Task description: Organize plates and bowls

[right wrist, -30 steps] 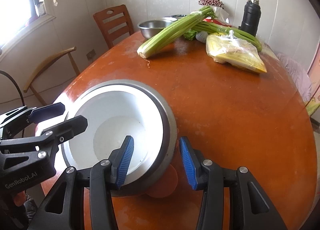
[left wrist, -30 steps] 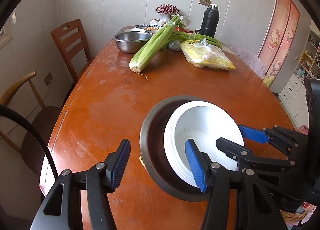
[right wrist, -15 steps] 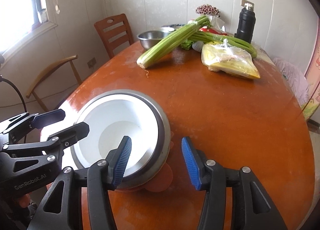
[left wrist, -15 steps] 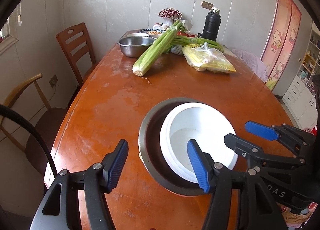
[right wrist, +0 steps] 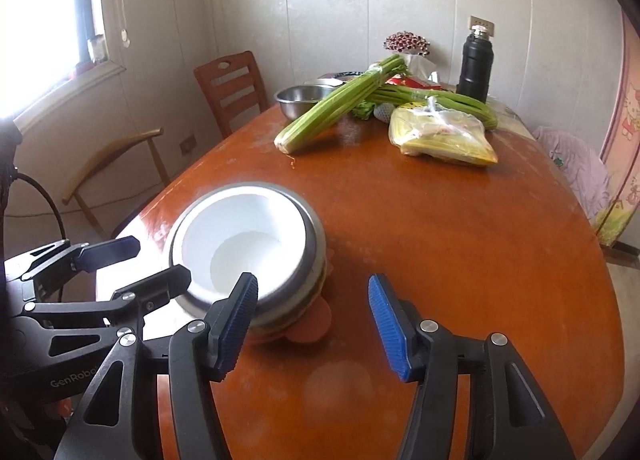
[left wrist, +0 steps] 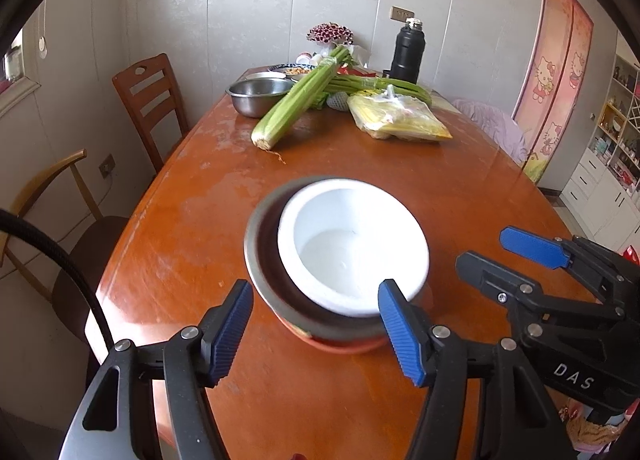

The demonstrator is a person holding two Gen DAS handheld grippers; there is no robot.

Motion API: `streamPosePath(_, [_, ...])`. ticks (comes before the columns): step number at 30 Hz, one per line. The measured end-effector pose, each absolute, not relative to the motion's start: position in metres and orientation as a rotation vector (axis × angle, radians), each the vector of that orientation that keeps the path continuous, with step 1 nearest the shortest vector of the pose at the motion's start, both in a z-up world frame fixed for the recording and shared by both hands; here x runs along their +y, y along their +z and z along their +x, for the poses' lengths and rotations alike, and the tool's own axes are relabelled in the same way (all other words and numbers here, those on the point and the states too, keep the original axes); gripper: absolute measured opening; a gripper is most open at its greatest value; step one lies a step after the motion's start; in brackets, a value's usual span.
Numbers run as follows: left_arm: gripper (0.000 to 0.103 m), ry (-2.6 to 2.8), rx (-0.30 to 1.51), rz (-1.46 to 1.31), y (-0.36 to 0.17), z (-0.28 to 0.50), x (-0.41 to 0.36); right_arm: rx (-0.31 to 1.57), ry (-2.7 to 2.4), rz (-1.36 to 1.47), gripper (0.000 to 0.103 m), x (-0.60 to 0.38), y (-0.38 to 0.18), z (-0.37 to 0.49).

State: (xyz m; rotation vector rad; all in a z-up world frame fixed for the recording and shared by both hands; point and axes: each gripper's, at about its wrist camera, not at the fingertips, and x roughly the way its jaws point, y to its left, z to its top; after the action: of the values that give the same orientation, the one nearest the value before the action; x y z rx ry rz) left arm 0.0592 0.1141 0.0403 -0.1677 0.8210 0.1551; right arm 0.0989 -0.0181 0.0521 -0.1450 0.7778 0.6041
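Resting at the centre of the left wrist frame, the white bowl (left wrist: 352, 256) sits nested inside a steel bowl (left wrist: 260, 256), which sits on an orange plate (left wrist: 344, 344) on the table (left wrist: 200, 220). In the right wrist frame the same stack appears at centre left, with the plate's rim showing at the lower right of the steel bowl.

The left tongs (left wrist: 316, 334) are spread wide in the lower part of their frame, blue pads on either side of the stack's near edge, gripping nothing. The right tongs (right wrist: 314, 328) are likewise spread and empty; their left pad overlaps the steel bowl's near rim in the picture, but contact cannot be confirmed.

In the upper centre of both frames lie a bundle of celery (left wrist: 300, 100), a second steel bowl (left wrist: 258, 94), a yellow plastic bag (left wrist: 396, 120) and a black flask (left wrist: 408, 50). A wooden chair (left wrist: 148, 100) stands at upper left, beside the table.
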Motion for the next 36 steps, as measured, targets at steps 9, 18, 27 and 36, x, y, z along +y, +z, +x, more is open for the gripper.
streamPosePath(9, [0.066,0.166,0.841,-0.161,0.028,0.032,0.092,0.79,0.567,-0.141,0.062,-0.048,0.042,0.065])
streamPosePath(18, [0.066,0.159,0.859,-0.159,0.016,0.015,0.08,0.784,0.547,-0.13,0.063,-0.065,0.028,0.035])
streamPosePath(27, [0.066,0.145,0.87,-0.139,0.008,0.006,0.071,0.814,0.547,-0.142,0.065,-0.064,0.016,0.024])
streamPosePath(36, [0.066,0.151,0.882,-0.135,0.004,0.005,0.071,0.824,0.535,-0.132,0.066,-0.066,0.011,0.02])
